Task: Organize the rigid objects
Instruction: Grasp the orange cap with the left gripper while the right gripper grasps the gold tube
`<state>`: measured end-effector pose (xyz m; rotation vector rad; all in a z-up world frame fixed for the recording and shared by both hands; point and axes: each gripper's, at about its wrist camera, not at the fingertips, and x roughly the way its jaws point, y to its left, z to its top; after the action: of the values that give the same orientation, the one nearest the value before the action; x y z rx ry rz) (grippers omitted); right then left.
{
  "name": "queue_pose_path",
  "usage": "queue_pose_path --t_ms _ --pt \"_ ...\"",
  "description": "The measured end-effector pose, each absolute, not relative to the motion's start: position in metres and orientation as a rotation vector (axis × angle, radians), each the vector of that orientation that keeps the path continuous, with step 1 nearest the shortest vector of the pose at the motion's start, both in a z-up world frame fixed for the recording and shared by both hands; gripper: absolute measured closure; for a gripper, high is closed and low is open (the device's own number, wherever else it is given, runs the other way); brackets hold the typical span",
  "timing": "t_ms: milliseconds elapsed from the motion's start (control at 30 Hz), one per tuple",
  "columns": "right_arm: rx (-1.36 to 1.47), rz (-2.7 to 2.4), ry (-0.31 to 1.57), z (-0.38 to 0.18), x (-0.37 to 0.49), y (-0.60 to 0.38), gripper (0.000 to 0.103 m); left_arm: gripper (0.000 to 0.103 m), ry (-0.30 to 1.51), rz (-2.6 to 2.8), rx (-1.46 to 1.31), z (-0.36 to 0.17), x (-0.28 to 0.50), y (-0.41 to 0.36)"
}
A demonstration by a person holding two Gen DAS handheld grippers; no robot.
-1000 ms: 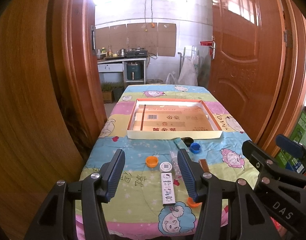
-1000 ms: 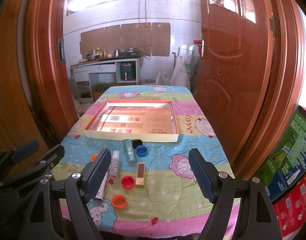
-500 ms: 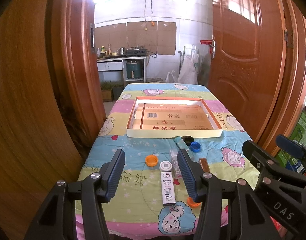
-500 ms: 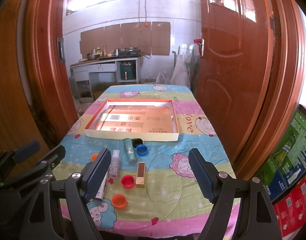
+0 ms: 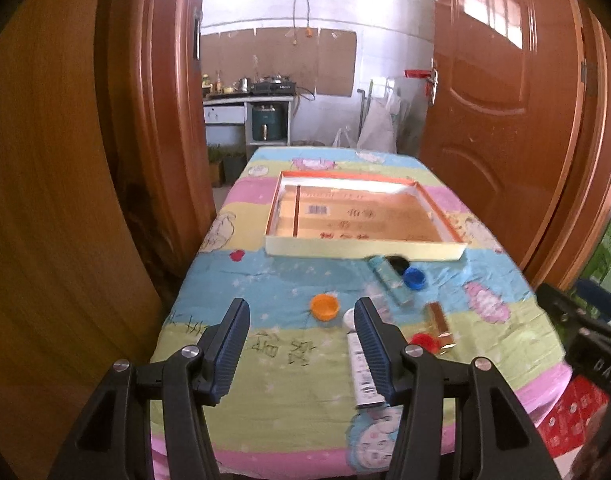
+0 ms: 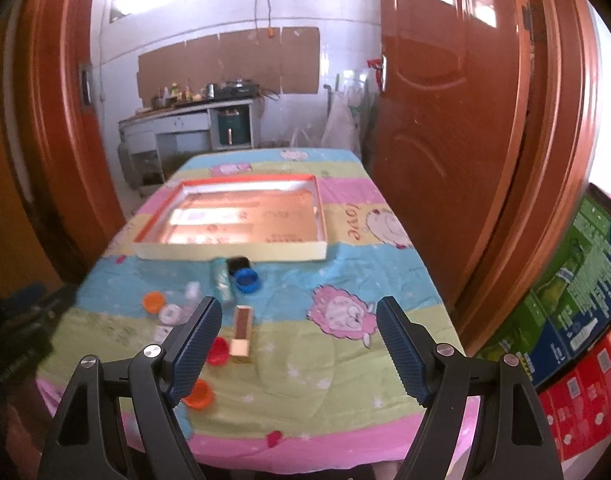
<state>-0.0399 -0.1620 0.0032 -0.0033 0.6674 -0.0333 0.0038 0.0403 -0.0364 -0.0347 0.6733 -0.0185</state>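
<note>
Left wrist view: the left hand-held gripper hangs released and empty over the bench; caps, tubes and a small box lie scattered before the shallow tray, likely their destination.

Right wrist view: the right hand-held gripper is likewise spread wide, holding nothing, near the small box.

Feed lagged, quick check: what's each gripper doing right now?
Left gripper: open, holding nothing.
Right gripper: open, holding nothing.
</note>
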Motion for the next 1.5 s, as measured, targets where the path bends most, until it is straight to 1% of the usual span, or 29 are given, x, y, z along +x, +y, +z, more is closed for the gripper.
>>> queue_pose_path --t_ms 167,300,533,700,900,1133,1167,1200,1267,1367,1500 --pt "0.025 0.012 0.748 -0.033 -0.027 -0.176 0.022 0.048 0.780 -0.047 -0.089 -0.074 0.026 0.059" --pt "0.052 0.045 0.811 -0.053 -0.014 -0.176 0.022 0.048 0.816 -0.066 -0.090 -0.087 0.044 0.057" --pt "0.075 0.087 0.878 -0.068 0.016 -0.165 0.022 0.048 0.850 -0.095 -0.036 -0.099 0.083 0.040" --pt "0.100 0.099 0.908 -0.075 0.030 -0.164 0.022 0.055 0.890 -0.117 0.053 -0.114 0.097 0.025" --pt "0.074 0.124 0.912 -0.079 0.039 -0.156 0.022 0.058 0.923 -0.137 0.106 -0.127 0.104 0.024" --pt "0.059 0.149 0.928 -0.086 0.046 -0.150 0.023 0.059 0.915 -0.171 0.141 -0.129 0.115 0.014" --pt "0.057 0.151 0.932 -0.087 0.047 -0.149 0.027 0.062 0.917 -0.176 0.142 -0.130 0.118 0.013" --pt "0.056 0.150 0.936 -0.088 0.049 -0.149 0.037 0.064 0.921 -0.179 0.139 -0.130 0.120 0.013" --pt "0.058 0.147 0.959 -0.092 0.054 -0.148 0.049 0.067 0.934 -0.189 0.120 -0.130 0.126 0.014" --pt "0.086 0.184 0.972 -0.093 0.060 -0.146 0.054 0.072 0.932 -0.188 0.124 -0.130 0.128 0.014" --pt "0.052 0.218 0.983 -0.094 0.063 -0.132 0.054 0.072 0.915 -0.192 0.117 -0.131 0.125 0.014"
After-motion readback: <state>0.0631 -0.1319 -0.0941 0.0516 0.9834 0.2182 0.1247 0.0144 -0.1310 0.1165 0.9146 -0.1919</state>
